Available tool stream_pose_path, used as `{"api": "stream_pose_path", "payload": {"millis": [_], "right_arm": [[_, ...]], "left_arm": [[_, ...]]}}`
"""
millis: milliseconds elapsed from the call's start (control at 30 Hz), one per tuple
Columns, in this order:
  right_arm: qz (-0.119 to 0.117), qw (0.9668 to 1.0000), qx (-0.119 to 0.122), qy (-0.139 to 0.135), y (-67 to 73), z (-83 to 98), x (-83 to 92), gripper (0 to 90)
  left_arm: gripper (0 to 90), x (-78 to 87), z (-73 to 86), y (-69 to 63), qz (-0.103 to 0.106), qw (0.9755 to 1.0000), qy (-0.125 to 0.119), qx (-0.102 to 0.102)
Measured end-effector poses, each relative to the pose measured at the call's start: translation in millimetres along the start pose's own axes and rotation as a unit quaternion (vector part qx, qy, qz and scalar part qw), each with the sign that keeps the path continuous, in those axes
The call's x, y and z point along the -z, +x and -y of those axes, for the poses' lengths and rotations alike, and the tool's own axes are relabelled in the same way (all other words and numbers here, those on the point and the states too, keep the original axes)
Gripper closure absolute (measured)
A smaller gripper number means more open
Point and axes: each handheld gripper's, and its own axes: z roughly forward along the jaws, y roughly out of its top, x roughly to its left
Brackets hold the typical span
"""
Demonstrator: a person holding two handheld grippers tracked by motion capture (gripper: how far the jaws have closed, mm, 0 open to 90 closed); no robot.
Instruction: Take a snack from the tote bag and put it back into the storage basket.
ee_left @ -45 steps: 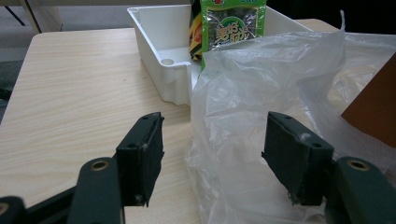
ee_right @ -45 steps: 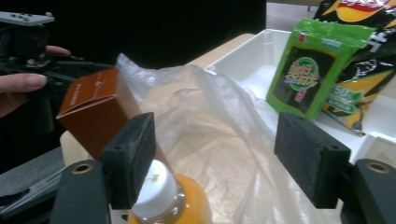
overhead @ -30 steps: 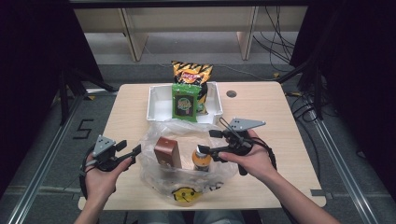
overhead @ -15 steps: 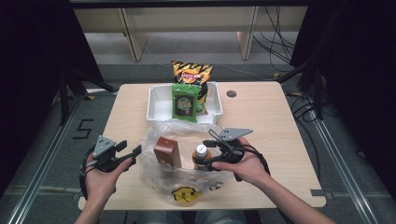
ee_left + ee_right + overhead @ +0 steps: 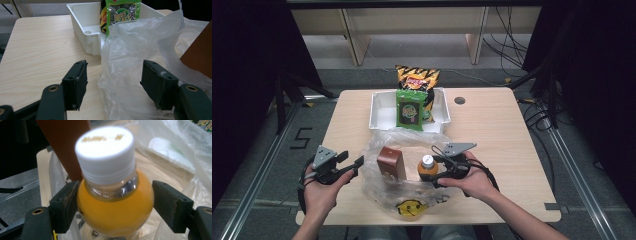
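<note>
The orange juice bottle (image 5: 113, 197) stands upright inside the clear plastic bag (image 5: 404, 172) near the table's front edge, just right of a brown box (image 5: 391, 162) that is also in the bag. The right gripper (image 5: 439, 172) has it around the shoulder below the white cap (image 5: 105, 150). In the right gripper view the left pad touches the bottle, while a sliver of gap seems to remain at the right pad — so I cannot tell whether the grip is firm or just letting go.

The step in hand looks like setting the bottle down into the bag. The next move likely calls for spreading the jaws and drawing back without tipping the bottle or snagging the film.

The left gripper (image 5: 115, 83) waits at the bag's left side, its jaws wide apart and closed on nothing — a fold of film rises between the pads, seen in the left gripper view. That view also shows the white bin (image 5: 86, 30) close up. The high view alone gives the layout: two snack packets (image 5: 412, 102) in the bin beyond the bag.
</note>
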Motion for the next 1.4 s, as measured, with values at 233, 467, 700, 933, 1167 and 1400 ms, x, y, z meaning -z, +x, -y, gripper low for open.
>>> {"api": "stream_pose_path", "payload": {"millis": [233, 467, 700, 933, 1167, 1400], "right_arm": [[-0.003, 1.0000, 0.000, -0.002, -0.1, 5.6, -7.2, 26.7], [-0.003, 0.9999, 0.007, 0.013, 1.0, 10.1, -10.4, 30.2], [-0.005, 0.9996, 0.022, 0.018, 1.9, 8.8, -9.3, 30.9], [-0.009, 0.9997, 0.013, 0.018, 3.4, 5.5, -7.6, 31.1], [-0.012, 0.9998, 0.013, 0.011, 5.2, -1.7, -1.1, 31.2], [-0.012, 0.9997, 0.019, 0.000, 5.8, -8.1, 4.9, 31.2]], "left_arm": [[37.0, -0.5, 0.9, 0.2, 0.000, 1.0000, 0.001, -0.001], [36.9, -1.3, 1.7, -0.1, 0.000, 1.0000, 0.003, -0.003], [37.0, -1.4, 1.9, 0.0, 0.000, 1.0000, 0.003, -0.004], [36.9, -1.5, 2.0, -0.1, 0.001, 1.0000, 0.004, -0.004], [37.0, -0.9, 1.7, -0.3, 0.000, 1.0000, 0.003, -0.003], [37.0, -0.8, 1.6, -0.3, -0.001, 1.0000, 0.002, -0.001]]}}
